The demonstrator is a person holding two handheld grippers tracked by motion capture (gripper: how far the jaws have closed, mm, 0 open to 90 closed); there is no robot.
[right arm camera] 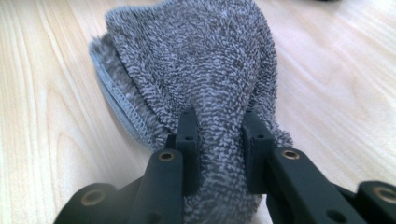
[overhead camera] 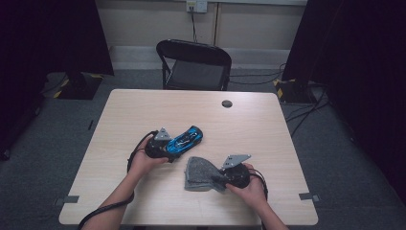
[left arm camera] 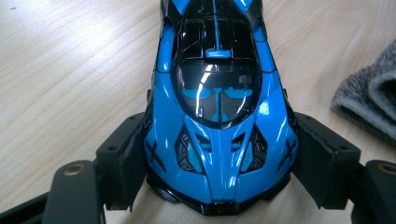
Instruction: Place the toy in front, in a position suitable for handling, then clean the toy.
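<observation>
The left hand-held gripper (overhead camera: 165,149) clamps the blue toy car (left arm camera: 219,116); the right hand-held gripper (overhead camera: 216,179) pinches the grey cloth (right arm camera: 201,70), so wiping the car likely comes next.

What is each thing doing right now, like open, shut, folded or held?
blue toy car: upright on the table, gripped at its sides.
grey cloth: folded, pinched at one edge.
left gripper: shut on the car.
right gripper: shut on the cloth.
folding chair: unfolded, unoccupied.
</observation>
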